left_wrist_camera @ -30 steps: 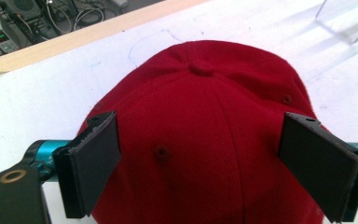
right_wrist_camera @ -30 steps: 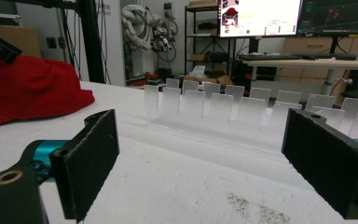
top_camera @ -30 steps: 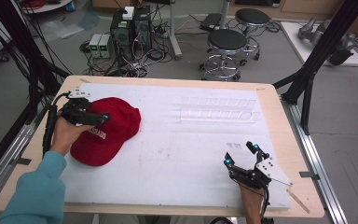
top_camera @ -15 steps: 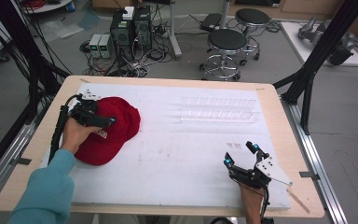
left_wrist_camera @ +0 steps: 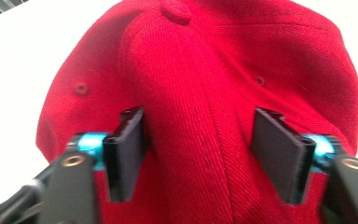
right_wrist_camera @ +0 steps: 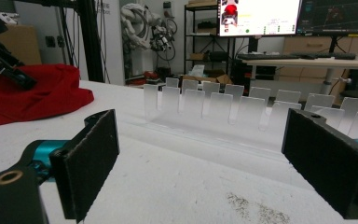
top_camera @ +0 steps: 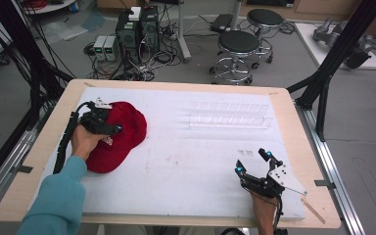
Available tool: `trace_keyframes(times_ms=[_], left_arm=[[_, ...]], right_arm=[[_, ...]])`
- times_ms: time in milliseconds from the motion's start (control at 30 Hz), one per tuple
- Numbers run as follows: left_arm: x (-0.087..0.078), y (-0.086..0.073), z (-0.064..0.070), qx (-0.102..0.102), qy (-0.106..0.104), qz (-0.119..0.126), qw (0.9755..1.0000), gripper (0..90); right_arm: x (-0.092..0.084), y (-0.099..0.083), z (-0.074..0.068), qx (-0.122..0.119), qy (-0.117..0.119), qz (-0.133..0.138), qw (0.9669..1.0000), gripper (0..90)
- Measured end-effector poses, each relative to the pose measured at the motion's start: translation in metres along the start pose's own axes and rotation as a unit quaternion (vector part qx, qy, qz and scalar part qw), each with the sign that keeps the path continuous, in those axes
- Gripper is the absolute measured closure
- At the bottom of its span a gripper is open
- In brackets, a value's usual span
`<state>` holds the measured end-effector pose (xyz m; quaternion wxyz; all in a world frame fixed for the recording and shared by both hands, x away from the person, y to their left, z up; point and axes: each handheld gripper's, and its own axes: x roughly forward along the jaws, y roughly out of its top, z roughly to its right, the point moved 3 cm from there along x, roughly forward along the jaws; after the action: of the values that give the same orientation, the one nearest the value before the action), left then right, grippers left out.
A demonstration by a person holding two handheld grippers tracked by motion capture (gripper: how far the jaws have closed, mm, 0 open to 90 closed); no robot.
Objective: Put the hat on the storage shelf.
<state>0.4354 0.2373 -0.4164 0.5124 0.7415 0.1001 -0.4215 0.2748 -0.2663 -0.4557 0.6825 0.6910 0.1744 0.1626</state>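
A red cap (top_camera: 122,134) lies on the white mat (top_camera: 186,161) at the left side of the desk (top_camera: 293,127). It is of woven cloth with stitched seams, small eyelets and a button (left_wrist_camera: 176,12) on the top; white lettering shows at its front in the high view. The left claw (left_wrist_camera: 200,149) is over the crown, its jaws released and spread, with a raised fold of the cloth between them. The right claw (top_camera: 253,164) rests at the near right of the mat, well apart from the cap, its jaws also released with nothing between. A clear plastic rack (top_camera: 229,117) with upright dividers stands at the far right part of the mat.
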Motion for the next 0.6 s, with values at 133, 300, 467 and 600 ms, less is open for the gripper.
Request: trace_keyframes(times_ms=[133, 300, 467, 600], left_arm=[[-0.001, -0.001, 0.000, 0.002, -0.003, -0.002, 1.0000, 54.5], [-0.001, -0.002, 0.002, 0.008, 0.003, 0.004, 1.0000, 66.2], [0.001, -0.008, 0.009, 0.042, 0.019, 0.004, 0.9989, 82.9], [-0.001, -0.008, 0.010, 0.022, 0.025, 0.004, 0.9994, 87.3]], right_arm=[[0.000, 0.000, 0.000, 0.000, 0.000, 0.000, 1.0000, 10.0], [0.000, 0.000, 0.000, 0.000, 0.000, 0.000, 1.0000, 10.0], [0.000, 0.000, 0.000, 0.001, 0.000, 0.001, 1.0000, 10.0], [0.000, 0.000, 0.000, 0.001, 0.000, 0.001, 1.0000, 10.0]])
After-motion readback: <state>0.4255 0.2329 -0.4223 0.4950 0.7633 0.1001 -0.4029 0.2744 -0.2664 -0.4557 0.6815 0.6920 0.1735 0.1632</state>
